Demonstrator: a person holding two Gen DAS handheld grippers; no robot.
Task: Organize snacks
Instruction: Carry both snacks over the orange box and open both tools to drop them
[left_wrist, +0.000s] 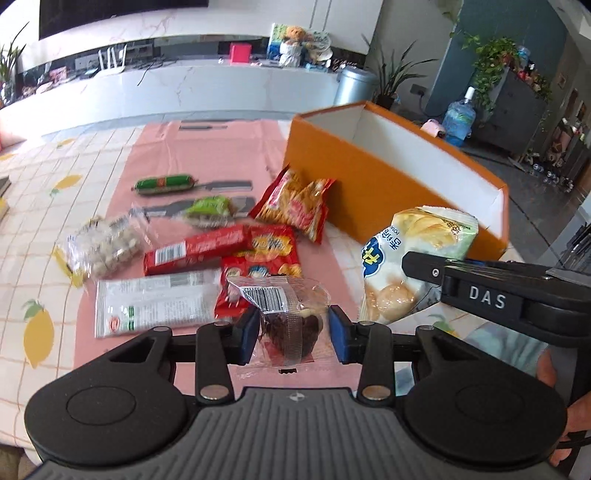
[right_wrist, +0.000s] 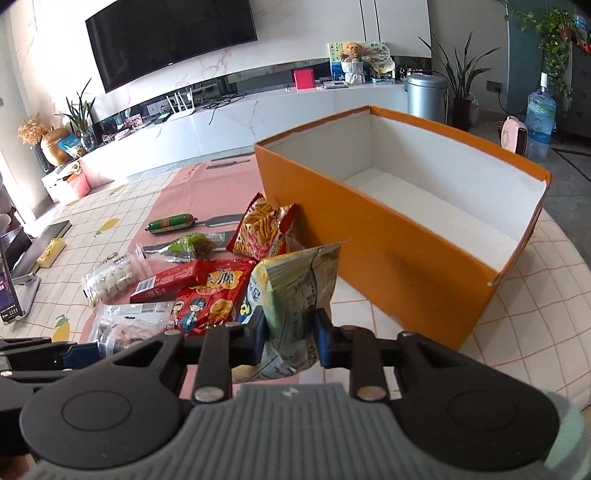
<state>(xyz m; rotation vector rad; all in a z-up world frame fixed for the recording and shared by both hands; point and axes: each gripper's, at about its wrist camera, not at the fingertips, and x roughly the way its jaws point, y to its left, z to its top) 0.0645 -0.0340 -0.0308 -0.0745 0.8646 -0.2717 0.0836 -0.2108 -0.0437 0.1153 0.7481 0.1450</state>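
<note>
Awaiting filling, orange box (right_wrist: 388, 236) stood empty; left gripper (left_wrist: 291, 328) grasped clear-wrapped snack (left_wrist: 291, 314), right gripper (right_wrist: 288, 332) chip bag (right_wrist: 295, 291); remaining packets (left_wrist: 195, 251) beside box.

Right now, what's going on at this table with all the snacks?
A person is sorting snacks with a handheld gripper in each hand. The left gripper is shut on a clear-wrapped dark cake; the right gripper is shut on a pale green chip bag. Both packets are lifted off the table. The orange box beside them looks empty, and other snacks lie on the pink mat.
</note>
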